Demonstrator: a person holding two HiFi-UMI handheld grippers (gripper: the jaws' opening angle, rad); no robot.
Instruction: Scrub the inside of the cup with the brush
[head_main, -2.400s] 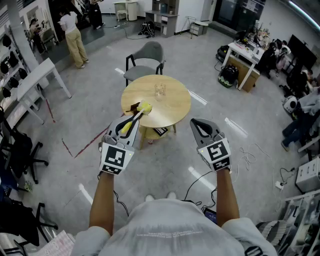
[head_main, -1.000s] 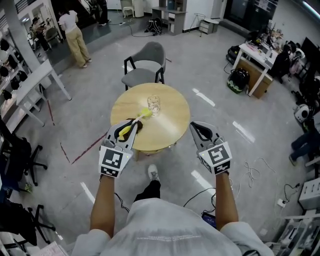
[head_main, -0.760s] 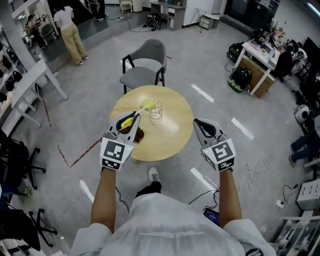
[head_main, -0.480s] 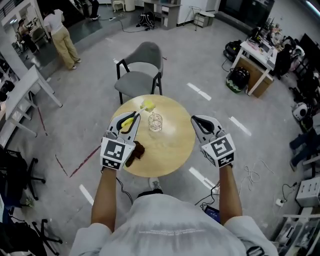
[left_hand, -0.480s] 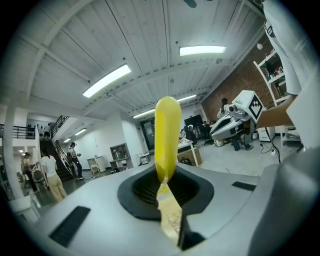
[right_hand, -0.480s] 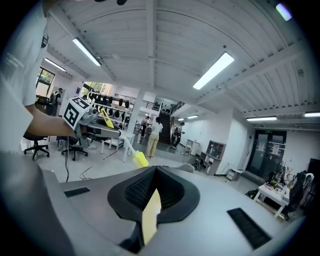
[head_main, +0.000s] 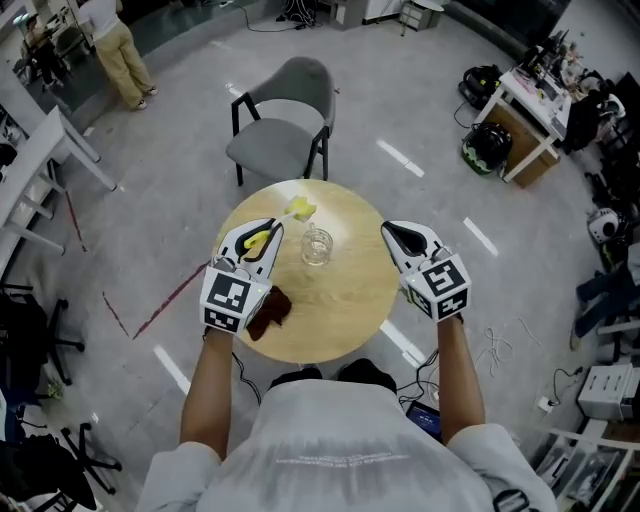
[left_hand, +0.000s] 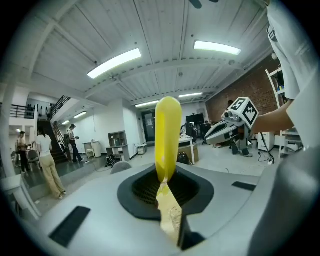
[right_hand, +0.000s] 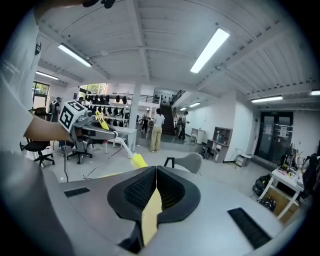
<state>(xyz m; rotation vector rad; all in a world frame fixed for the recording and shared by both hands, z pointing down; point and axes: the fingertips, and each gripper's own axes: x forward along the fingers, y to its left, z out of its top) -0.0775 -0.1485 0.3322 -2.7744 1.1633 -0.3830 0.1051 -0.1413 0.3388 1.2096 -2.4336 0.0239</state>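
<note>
cup (head_main: 317, 245) standing on table (head_main: 340, 305), near centre. cloth (head_main: 266, 312) lying on table, left of cup, nearer person. chair (head_main: 280, 120) standing behind table. left gripper (head_main: 268, 229) hovering left of cup, right gripper (head_main: 393, 231) hovering right of it. brush (head_main: 298, 209) head sitting just behind-left of cup.

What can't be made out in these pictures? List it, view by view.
Cup: head view, too small to see inside. Neither gripper view shows it, as their own foreground blocks it.
Brush bristles: head view, too small. In the left gripper view the handle hides them.
Brown thing: head view, too small to identify.
</note>
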